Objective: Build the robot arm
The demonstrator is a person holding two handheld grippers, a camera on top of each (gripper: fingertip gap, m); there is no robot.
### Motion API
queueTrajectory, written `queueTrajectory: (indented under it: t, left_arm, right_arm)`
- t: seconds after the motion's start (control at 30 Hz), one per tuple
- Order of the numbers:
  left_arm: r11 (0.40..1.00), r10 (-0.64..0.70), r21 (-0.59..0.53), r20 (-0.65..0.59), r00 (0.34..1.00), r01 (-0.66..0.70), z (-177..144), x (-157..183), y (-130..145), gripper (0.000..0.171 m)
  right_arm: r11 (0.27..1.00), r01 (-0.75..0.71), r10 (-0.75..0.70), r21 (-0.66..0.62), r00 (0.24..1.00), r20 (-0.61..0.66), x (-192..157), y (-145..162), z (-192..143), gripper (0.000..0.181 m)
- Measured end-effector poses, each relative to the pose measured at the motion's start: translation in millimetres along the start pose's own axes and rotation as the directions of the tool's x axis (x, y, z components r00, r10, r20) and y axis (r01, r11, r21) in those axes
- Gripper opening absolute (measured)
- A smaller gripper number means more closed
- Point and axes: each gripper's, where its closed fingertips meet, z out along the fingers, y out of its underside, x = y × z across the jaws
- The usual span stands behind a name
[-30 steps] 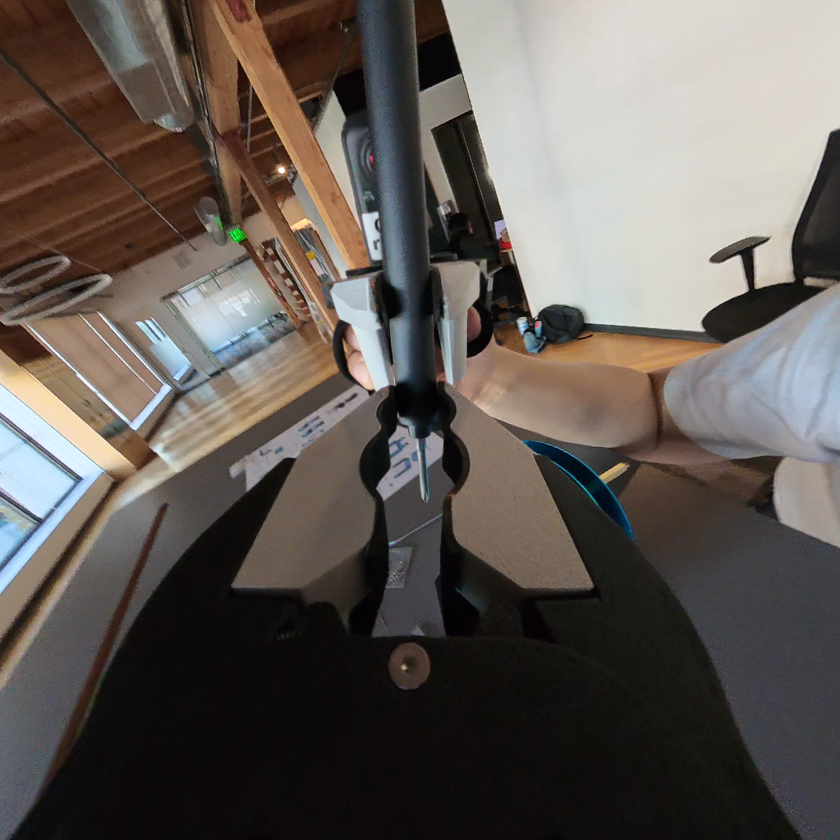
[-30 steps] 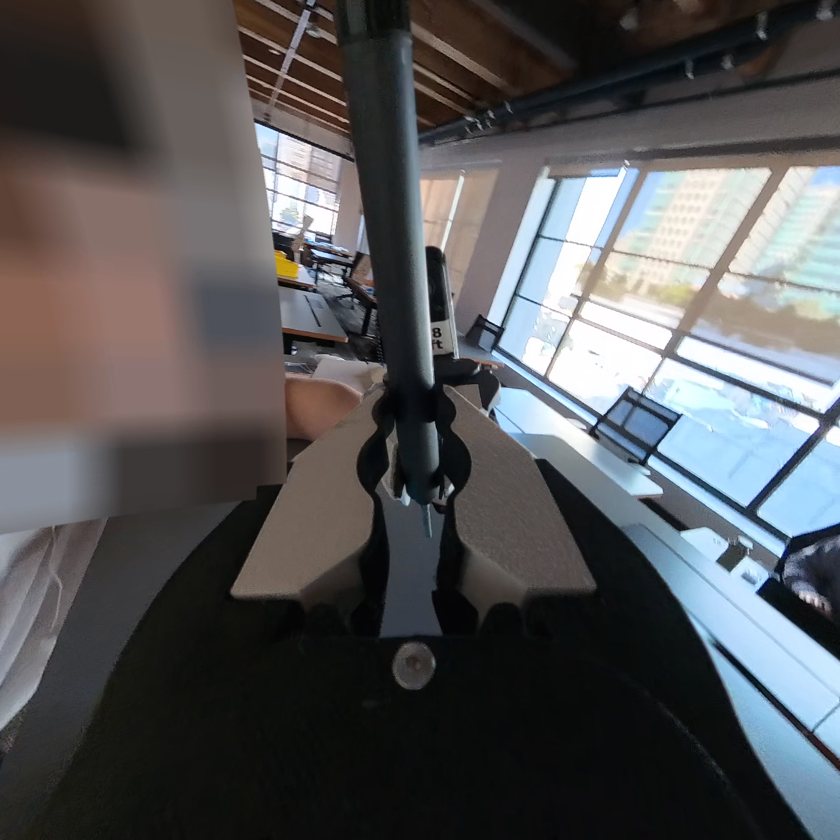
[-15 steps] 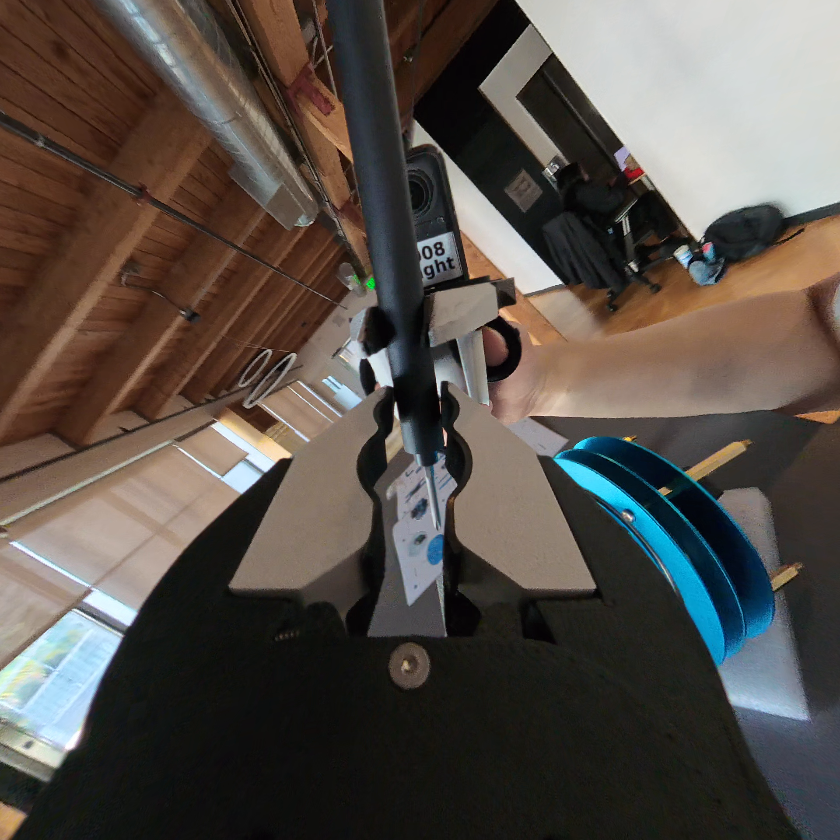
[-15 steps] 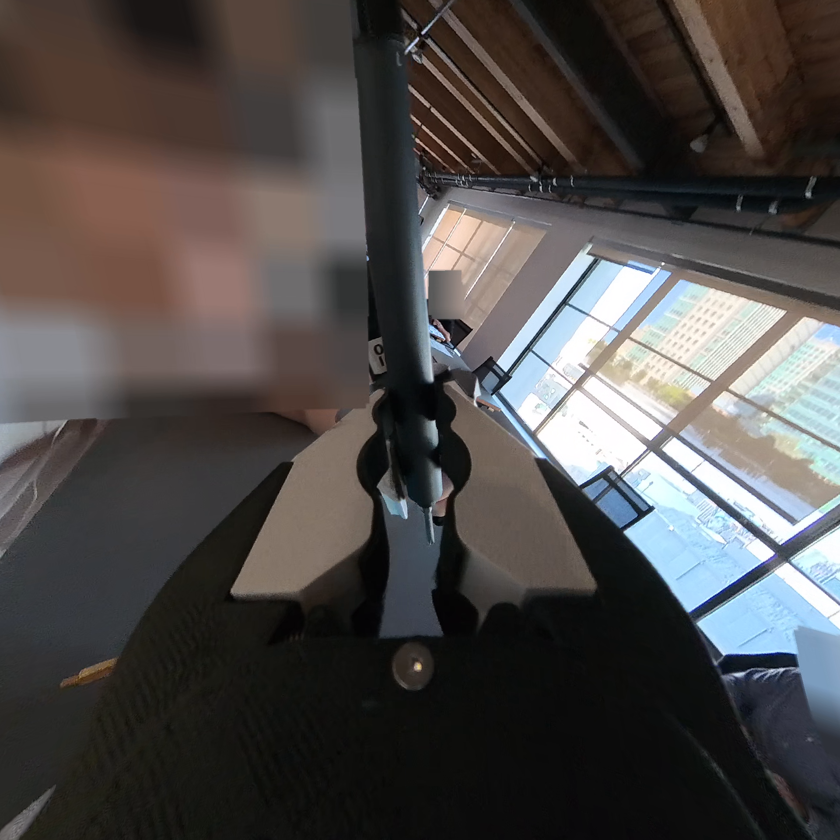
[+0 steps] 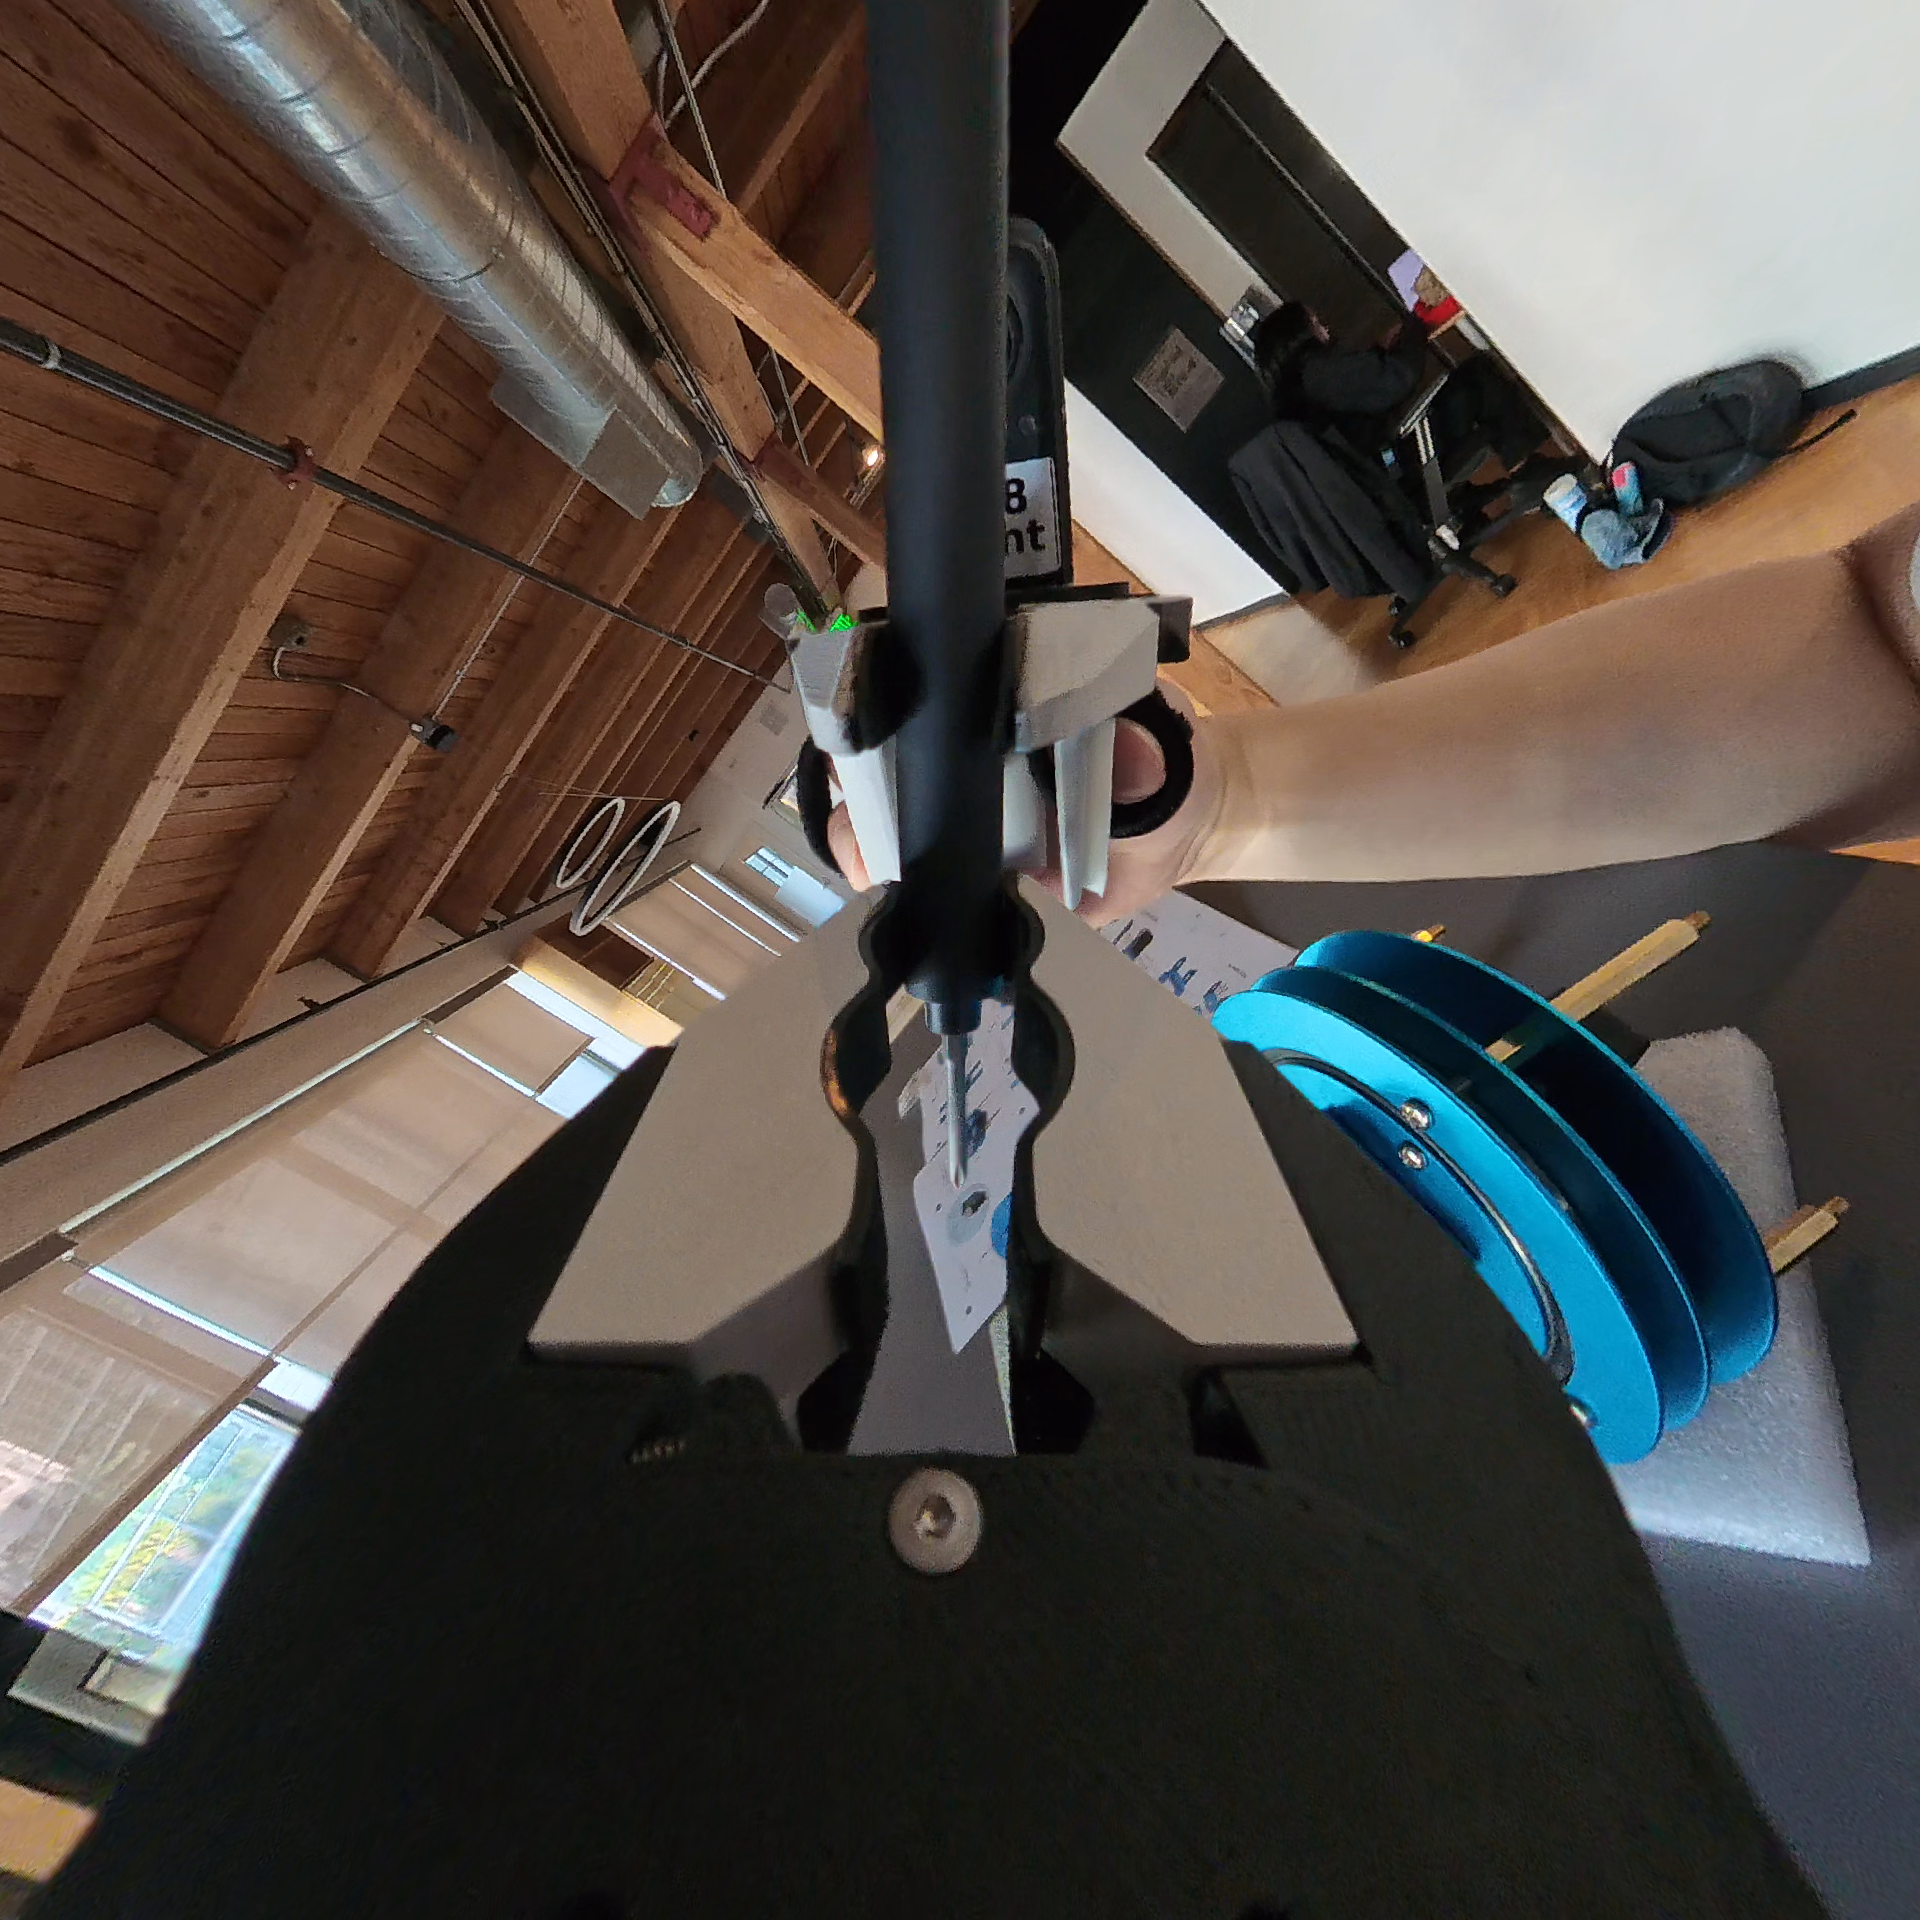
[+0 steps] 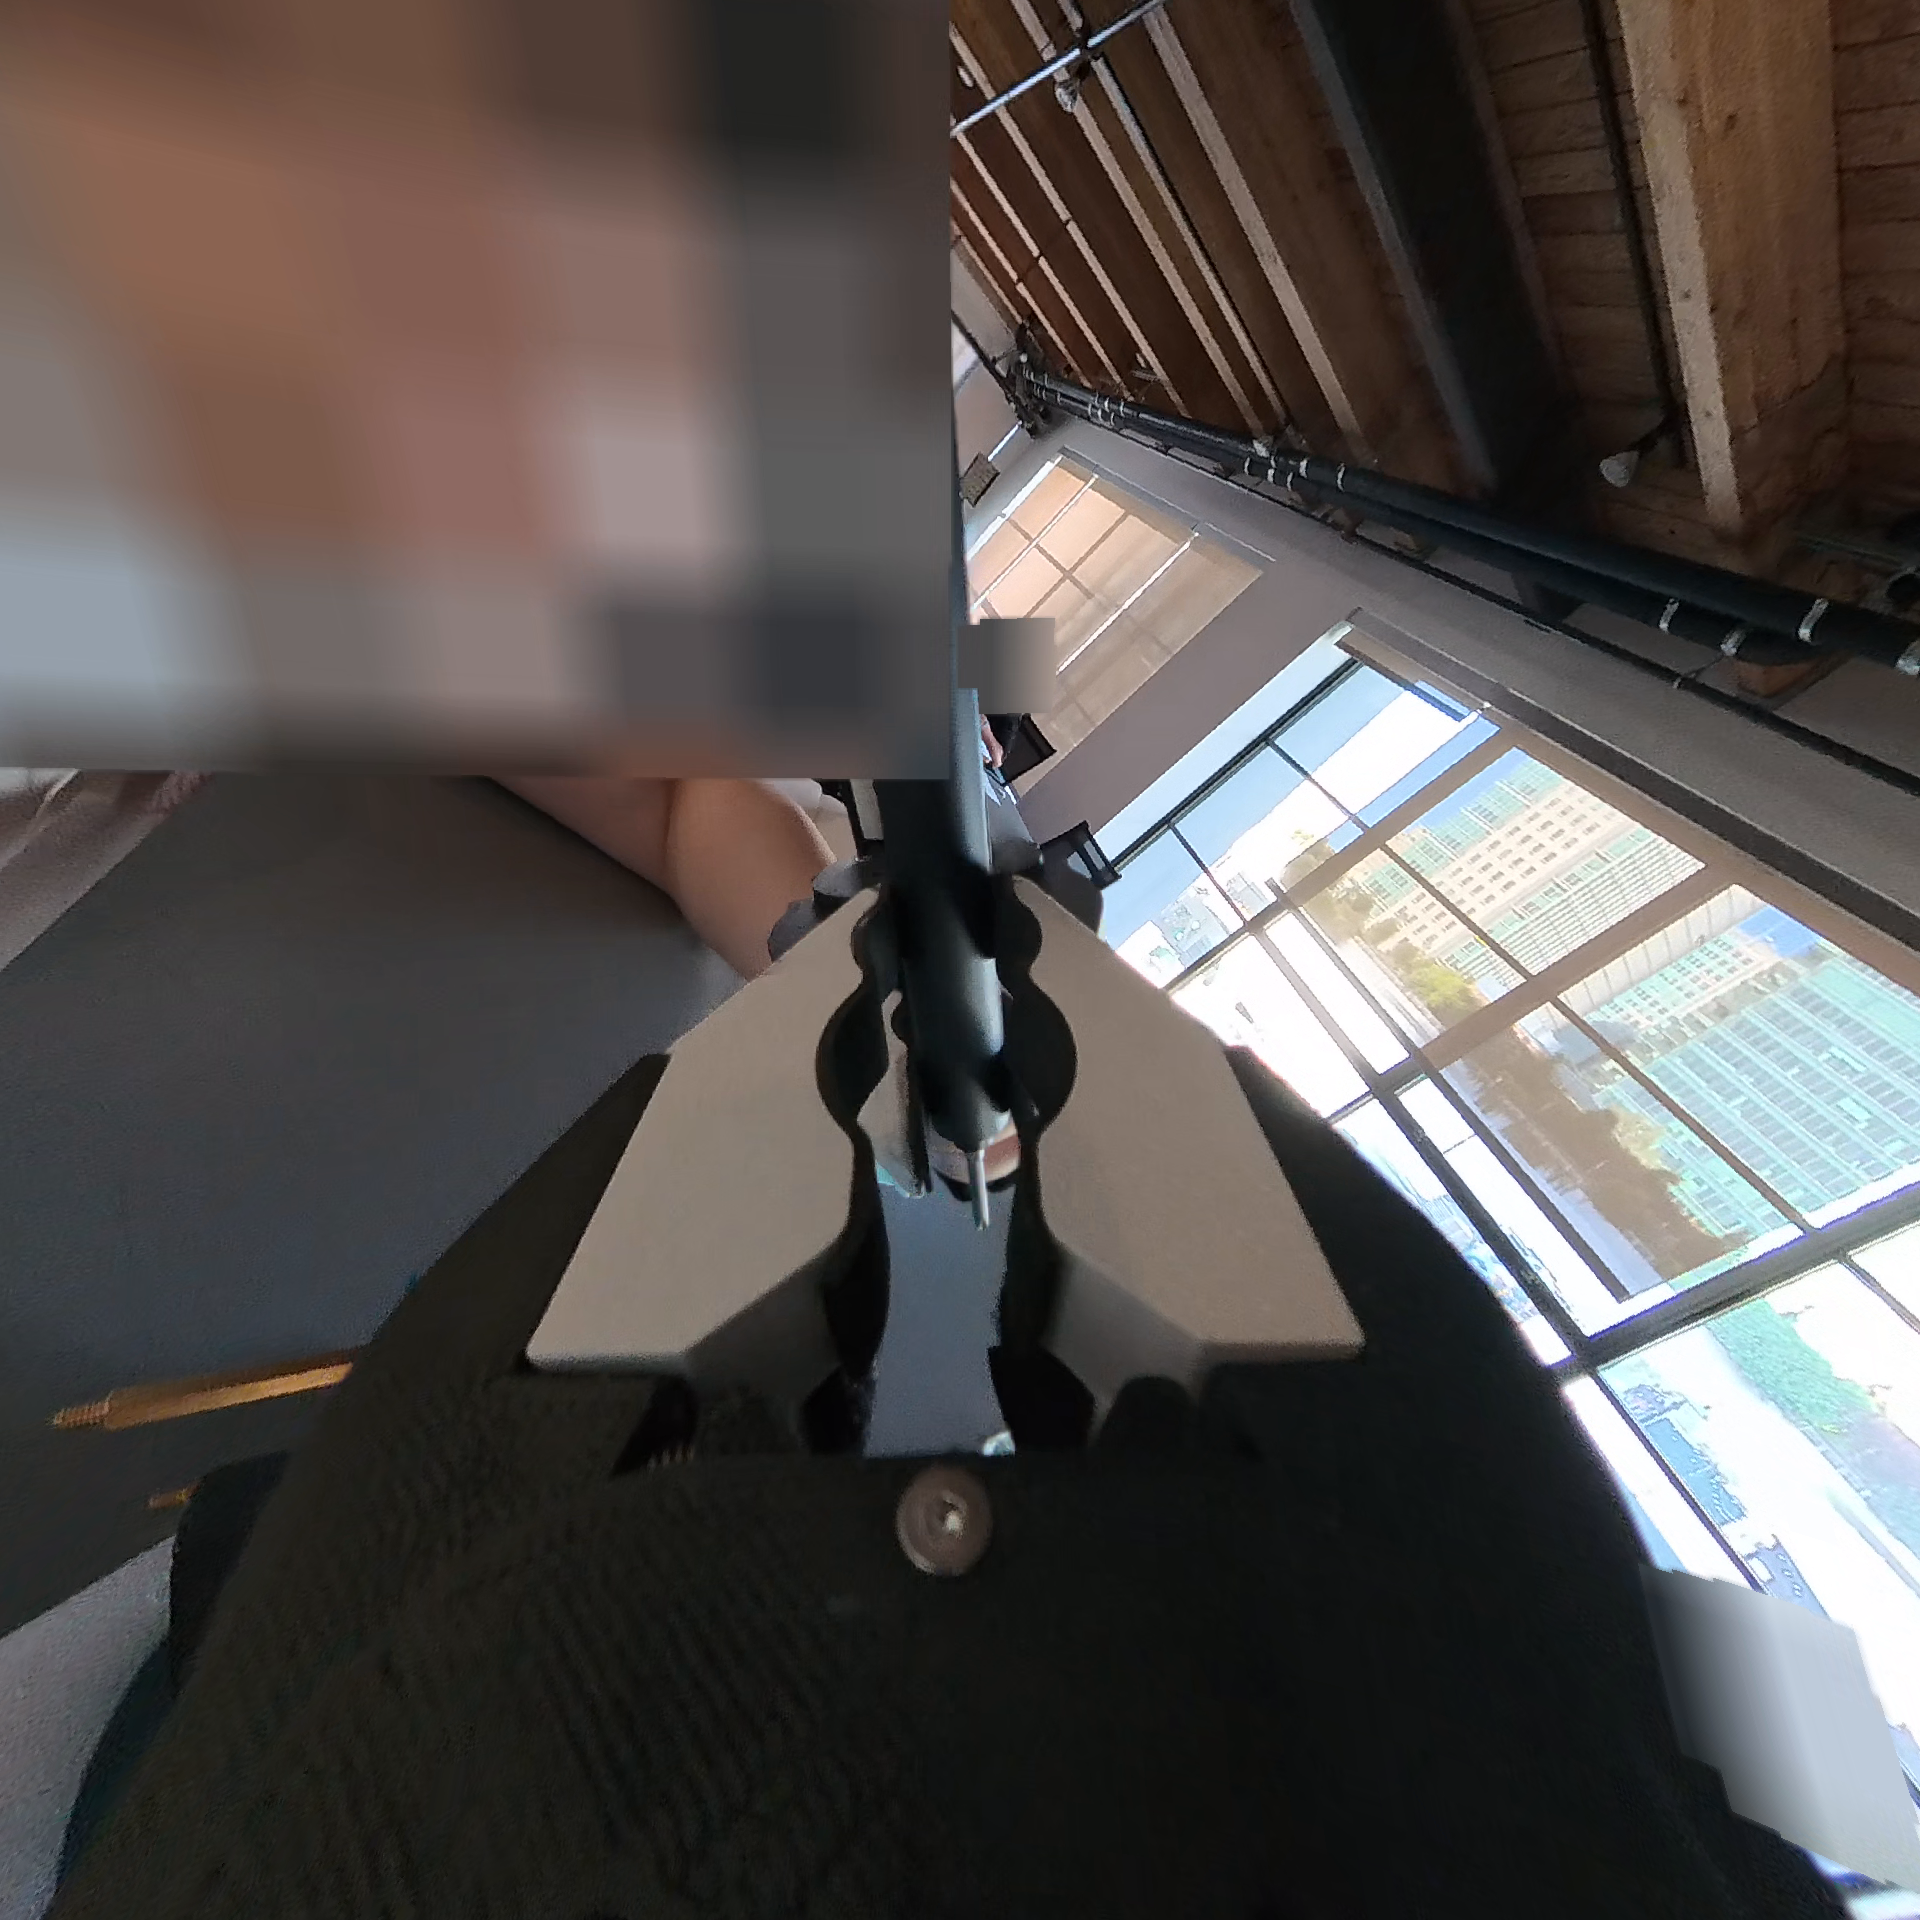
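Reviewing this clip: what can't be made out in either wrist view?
- Screwdriver top: cut off by the left view's upper edge.
- Screwdriver shaft in the right view: partly behind the mosaic patch.
- Blue pulley centre: hidden behind the left gripper.
- Brass standoff base: behind the right gripper.

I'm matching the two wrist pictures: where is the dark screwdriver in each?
Left wrist view: the screwdriver runs down the centre, tip between the fingers.
Right wrist view: the screwdriver sits centre, upper shaft behind blur.
Shared landmark: brass standoffs by the blue discs.
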Motion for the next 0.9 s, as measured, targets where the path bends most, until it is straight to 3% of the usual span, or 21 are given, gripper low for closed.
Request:
queueTrajectory:
  t: [0.33, 0.47, 0.67, 0.9]
  left_arm:
    - [0.98, 0.195, -0.055, 0.03, 0.98, -0.193, -5, -6, 19, 0.016]
    - [0.947, 0.319, -0.058, 0.052, 0.946, -0.316, -7, -6, 18, 0.016]
    - [0.918, 0.397, -0.062, 0.101, 0.913, -0.392, -9, -6, 19, 0.016]
    - [0.958, 0.279, -0.072, 0.002, 0.96, -0.279, -9, -2, 26, 0.015]
  right_arm:
    - [0.961, 0.166, -0.188, -0.221, 0.979, -0.078, 5, 21, -5, 0.022]
    - [0.936, 0.227, -0.249, -0.27, 0.967, -0.052, -1, 24, -1, 0.025]
    - [0.882, 0.336, -0.365, -0.332, 0.93, -0.029, -6, 27, 9, 0.021]
    - [0.85, 0.375, -0.419, -0.371, 0.907, -0.041, -4, 31, 10, 0.016]
